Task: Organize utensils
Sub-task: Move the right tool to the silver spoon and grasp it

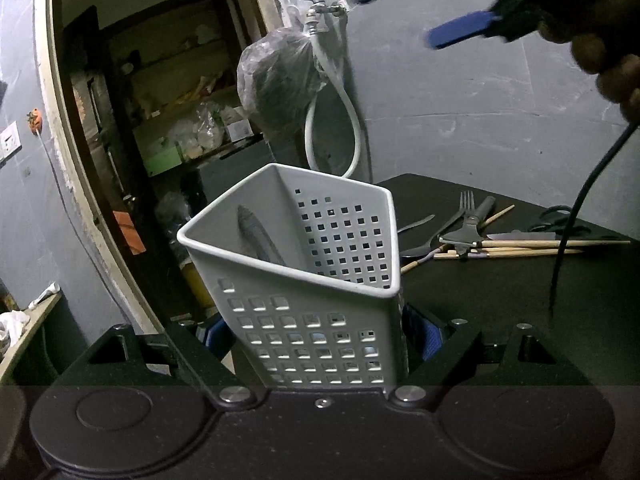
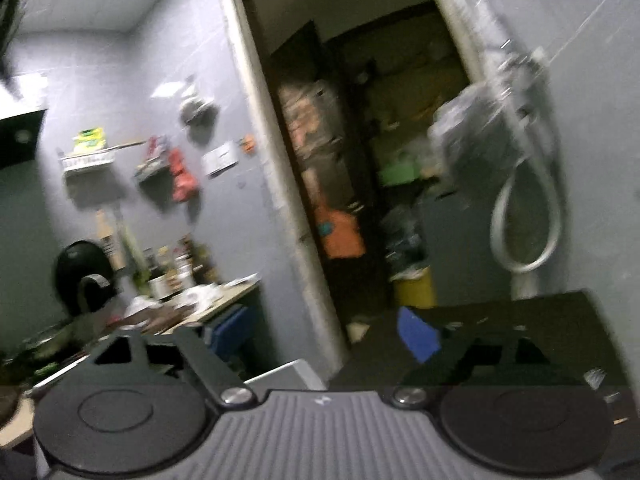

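Observation:
A white perforated utensil holder (image 1: 304,248) stands tilted between the blue pads of my left gripper (image 1: 324,338), which is shut on its lower walls. One dark grey handle (image 1: 258,236) leans inside it. On the black table (image 1: 480,292) to the right lies a pile of utensils: a fork (image 1: 466,204), a knife (image 1: 520,236), wooden chopsticks (image 1: 540,244) and a spoon. My right gripper (image 1: 420,8) hovers above the holder at the upper right, open and empty. In the right wrist view its blue pads stand wide apart (image 2: 324,332), with the holder's white rim (image 2: 288,374) just below.
A wall tap with a white hose (image 1: 332,120) and a hanging plastic bag (image 1: 276,76) are behind the holder, beside a doorway into a storeroom. A black cable (image 1: 572,216) hangs over the table's right side. A cluttered counter (image 2: 208,300) runs along the left wall.

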`<state>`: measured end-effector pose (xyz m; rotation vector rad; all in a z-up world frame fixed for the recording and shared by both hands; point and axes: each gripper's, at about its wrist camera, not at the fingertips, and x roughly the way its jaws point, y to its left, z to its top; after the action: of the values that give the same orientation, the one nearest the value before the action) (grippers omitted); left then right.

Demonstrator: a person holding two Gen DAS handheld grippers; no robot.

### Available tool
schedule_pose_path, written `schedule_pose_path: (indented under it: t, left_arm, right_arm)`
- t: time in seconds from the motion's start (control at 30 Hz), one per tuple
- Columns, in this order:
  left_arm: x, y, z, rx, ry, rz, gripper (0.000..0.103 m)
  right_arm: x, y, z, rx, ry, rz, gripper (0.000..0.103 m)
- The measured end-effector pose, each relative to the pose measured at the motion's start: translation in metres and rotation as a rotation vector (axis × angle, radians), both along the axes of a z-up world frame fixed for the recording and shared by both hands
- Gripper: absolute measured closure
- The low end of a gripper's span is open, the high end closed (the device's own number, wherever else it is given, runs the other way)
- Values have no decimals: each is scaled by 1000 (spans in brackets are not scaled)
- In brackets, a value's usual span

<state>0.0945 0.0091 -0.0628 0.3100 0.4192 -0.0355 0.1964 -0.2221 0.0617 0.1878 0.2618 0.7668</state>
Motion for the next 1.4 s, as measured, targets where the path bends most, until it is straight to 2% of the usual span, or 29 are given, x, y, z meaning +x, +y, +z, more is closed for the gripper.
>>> schedule_pose_path:
  t: [0.1,0.23,0.4,0.5,0.67,0.87,1.03,1.23,1.3,1.4]
  left_arm:
    - [0,-2,1,10,3,0,16]
    - [2,-3,1,18,8,5,16]
    - [7,1,2,-9,20,52,16]
    - [10,4,3,-34,29,75,16]
    - [11,5,5,-33,29,95,16]
    - [12,5,6,-33,33,109,16]
    - [12,5,7,-36,35,119,16]
    - [12,3,7,-37,37,121,16]
    - [12,3,7,-37,37,120,16]
    - [12,2,7,-37,37,120,16]
  right_arm:
    - [4,-17,-1,-31,-16,-90,1]
    - [10,-32,-13,-96,-12,-184,0]
    - [28,-32,-45,-186,52,-248,0]
    - [47,-24,-69,-237,91,-231,0]
    - [80,-2,-101,-289,132,-168,0]
    - [119,43,-126,-367,116,-85,0]
    - [141,80,-150,-480,99,-108,2]
    - [155,106,-171,-571,91,-138,12]
    - [159,109,-176,-572,102,-129,19]
    - [165,109,-179,-551,150,-108,22]
